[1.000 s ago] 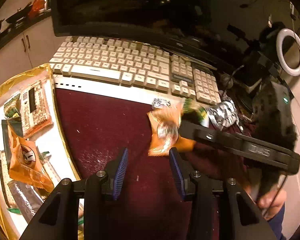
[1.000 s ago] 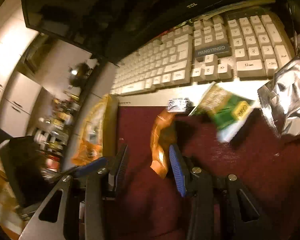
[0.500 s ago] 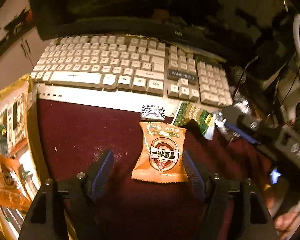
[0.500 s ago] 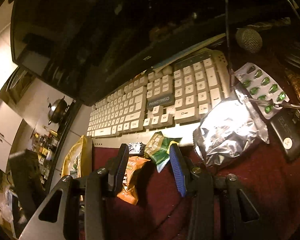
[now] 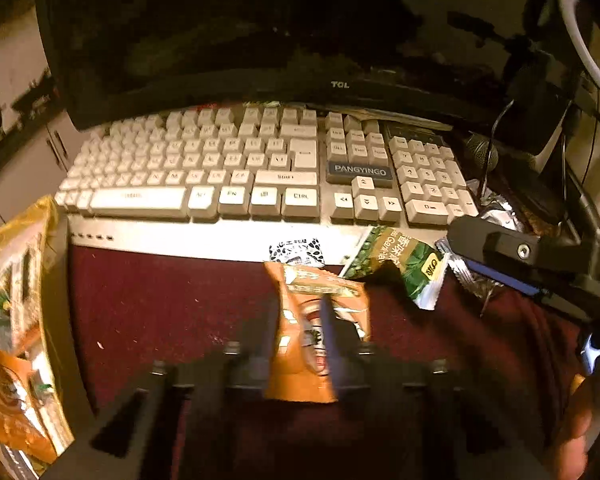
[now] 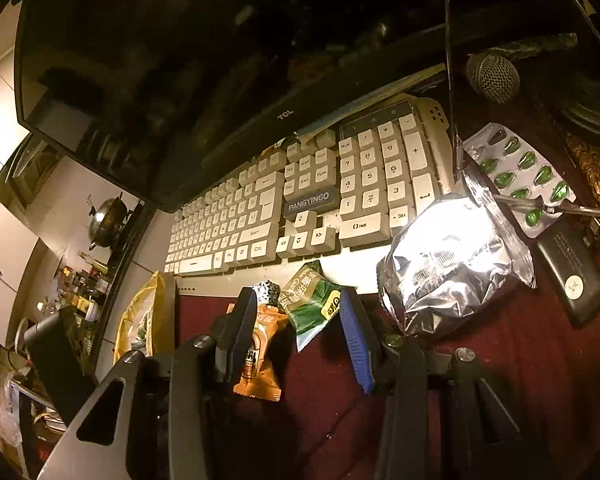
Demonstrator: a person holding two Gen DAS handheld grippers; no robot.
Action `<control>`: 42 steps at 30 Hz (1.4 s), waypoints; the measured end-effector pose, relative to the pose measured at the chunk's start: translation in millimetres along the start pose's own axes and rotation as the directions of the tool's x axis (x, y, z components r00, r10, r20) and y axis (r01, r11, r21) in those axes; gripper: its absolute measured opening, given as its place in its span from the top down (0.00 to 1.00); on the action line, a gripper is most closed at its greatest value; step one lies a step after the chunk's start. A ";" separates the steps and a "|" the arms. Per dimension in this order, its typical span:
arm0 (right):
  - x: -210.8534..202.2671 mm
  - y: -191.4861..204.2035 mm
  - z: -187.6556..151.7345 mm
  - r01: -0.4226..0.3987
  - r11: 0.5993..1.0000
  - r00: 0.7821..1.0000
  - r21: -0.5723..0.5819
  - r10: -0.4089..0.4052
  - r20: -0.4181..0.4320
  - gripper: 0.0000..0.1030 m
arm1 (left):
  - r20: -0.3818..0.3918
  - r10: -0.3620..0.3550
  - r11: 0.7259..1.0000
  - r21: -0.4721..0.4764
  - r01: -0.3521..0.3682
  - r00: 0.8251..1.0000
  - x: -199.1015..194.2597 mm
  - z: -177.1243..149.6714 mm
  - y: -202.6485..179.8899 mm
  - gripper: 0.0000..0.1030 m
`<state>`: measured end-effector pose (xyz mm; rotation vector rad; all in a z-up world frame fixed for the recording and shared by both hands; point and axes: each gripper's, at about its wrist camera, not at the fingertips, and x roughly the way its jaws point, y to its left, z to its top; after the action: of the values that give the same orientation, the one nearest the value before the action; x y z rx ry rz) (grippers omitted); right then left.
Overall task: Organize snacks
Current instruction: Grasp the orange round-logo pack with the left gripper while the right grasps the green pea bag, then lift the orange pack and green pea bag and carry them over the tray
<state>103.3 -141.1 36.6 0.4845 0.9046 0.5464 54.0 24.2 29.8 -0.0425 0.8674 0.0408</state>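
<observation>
An orange snack packet (image 5: 300, 360) stands crumpled on the maroon mat (image 5: 160, 304), and my left gripper (image 5: 300, 314) is shut on it, one finger pressing each side. A green snack packet (image 6: 312, 308) lies just in front of the keyboard, its near end between the spread fingers of my right gripper (image 6: 300, 332), which is open and does not press on it. The orange snack packet (image 6: 260, 364) shows partly behind the right gripper's left finger. From the left wrist view the right gripper (image 5: 496, 260) reaches in from the right, beside the green snack packet (image 5: 396, 264).
A small black-and-white packet (image 5: 296, 249) rests at the edge of the white keyboard (image 5: 220, 168), under a dark monitor. A gold-rimmed tray (image 5: 48, 216) with several snacks lies left. A silver foil bag (image 6: 448, 264), a capsule blister (image 6: 520, 176), a black device (image 6: 572, 280) and a microphone (image 6: 492, 76) crowd the right.
The right gripper dropped the orange packet flat on the mat and shifted right to the green one. The left gripper spread around the orange packet, then closed on it and crumpled it.
</observation>
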 end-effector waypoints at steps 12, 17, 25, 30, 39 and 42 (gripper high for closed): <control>20.7 47.0 18.6 0.149 0.970 0.988 -0.192 -0.154 -0.014 0.45 | 0.069 -0.097 0.984 -0.144 0.106 0.993 -15.8 5.2 35.5 0.90; 47.3 43.4 15.4 0.226 0.938 0.968 -0.262 -0.247 -0.048 0.44 | 0.114 -0.066 0.976 -0.198 0.088 0.991 -24.6 7.4 50.7 0.90; 66.6 55.5 1.0 0.252 0.870 0.952 -0.425 -0.302 -0.055 0.41 | 0.134 -0.029 0.964 -0.258 0.063 0.991 -26.1 7.1 63.4 0.90; 76.6 55.6 -7.7 0.259 0.836 0.944 -0.484 -0.325 -0.058 0.41 | 0.132 -0.013 0.961 -0.273 0.049 0.991 -24.8 6.1 66.8 0.90; 68.2 56.9 -14.2 0.253 0.840 0.952 -0.481 -0.304 -0.031 0.58 | 0.124 0.001 0.966 -0.258 0.031 0.992 -21.9 5.5 62.4 0.90; 55.7 61.4 -10.5 0.240 0.864 0.964 -0.442 -0.264 0.008 0.58 | 0.129 -0.006 0.967 -0.252 0.039 0.992 -22.1 5.3 61.2 0.90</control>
<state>107.9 -57.7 34.8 -0.0634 0.8465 0.5051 40.5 85.1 48.8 -0.2874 0.7301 0.1321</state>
